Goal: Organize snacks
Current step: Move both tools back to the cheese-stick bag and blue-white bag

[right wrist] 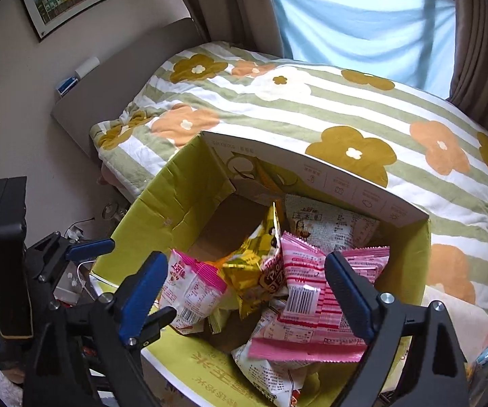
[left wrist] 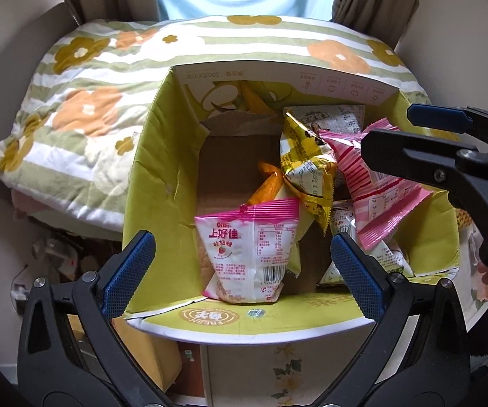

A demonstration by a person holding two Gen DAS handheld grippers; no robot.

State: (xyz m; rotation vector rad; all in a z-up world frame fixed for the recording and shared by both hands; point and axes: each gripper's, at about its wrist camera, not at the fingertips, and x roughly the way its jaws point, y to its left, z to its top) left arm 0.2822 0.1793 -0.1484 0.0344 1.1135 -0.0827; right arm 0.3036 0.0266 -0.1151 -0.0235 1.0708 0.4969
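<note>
Blue-padded left tool [left wrist: 240, 264] and right tool [right wrist: 244, 293], both tilted steeply down over the cardboard box [left wrist: 162, 156], jaws wide apart, empty.

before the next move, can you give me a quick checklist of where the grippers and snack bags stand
1. Left hand-held gripper empty: ok, jaws wide open above the white and pink snack bag, pads not pressing it.
2. Right hand-held gripper empty: ok, jaws open over the pink striped snack bag.
3. Released bags inside the yellow-green cardboard box: ok, both lie within its walls.
4. Gold foil snack bag settled: ok, leaning between the two pink ones.
5. Room left in box: ok, bare brown floor shows at the far left corner.
6. More snacks waiting outside the box: cannot tell.
</note>
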